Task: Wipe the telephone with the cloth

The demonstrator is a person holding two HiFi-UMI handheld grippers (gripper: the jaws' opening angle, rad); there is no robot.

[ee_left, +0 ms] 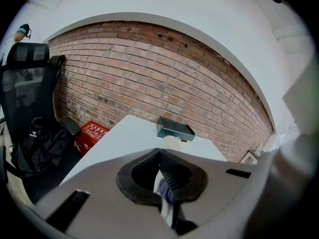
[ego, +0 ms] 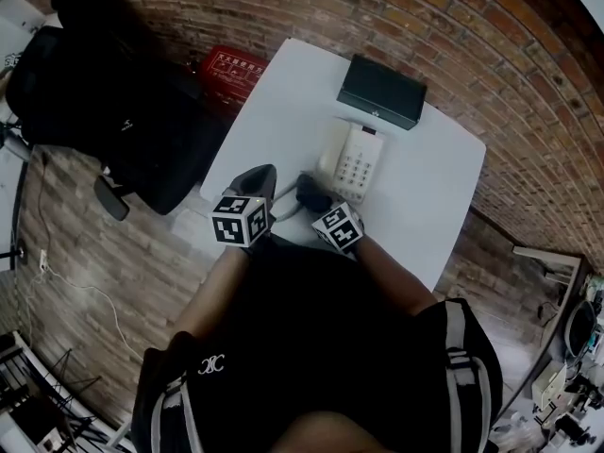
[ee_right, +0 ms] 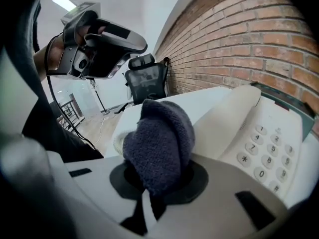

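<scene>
A white telephone [ego: 354, 163] [ee_right: 259, 133] with its handset on the cradle lies on the white table [ego: 283, 111]. My right gripper [ego: 316, 202] [ee_right: 158, 176] is shut on a bunched dark blue-grey cloth [ego: 309, 192] [ee_right: 159, 141] just to the left of the phone's near end. The coiled cord [ee_right: 116, 144] shows behind the cloth. My left gripper [ego: 261, 177] [ee_left: 160, 169] hovers left of the cloth with its jaws together and nothing held. In the left gripper view the telephone [ee_left: 172, 142] is mostly hidden by the jaws.
A dark green-black box [ego: 382, 92] [ee_left: 174, 128] stands at the table's far edge behind the phone. A black office chair with a bag [ego: 104, 102] and a red box [ego: 231, 69] sit left of the table. A brick wall lies beyond.
</scene>
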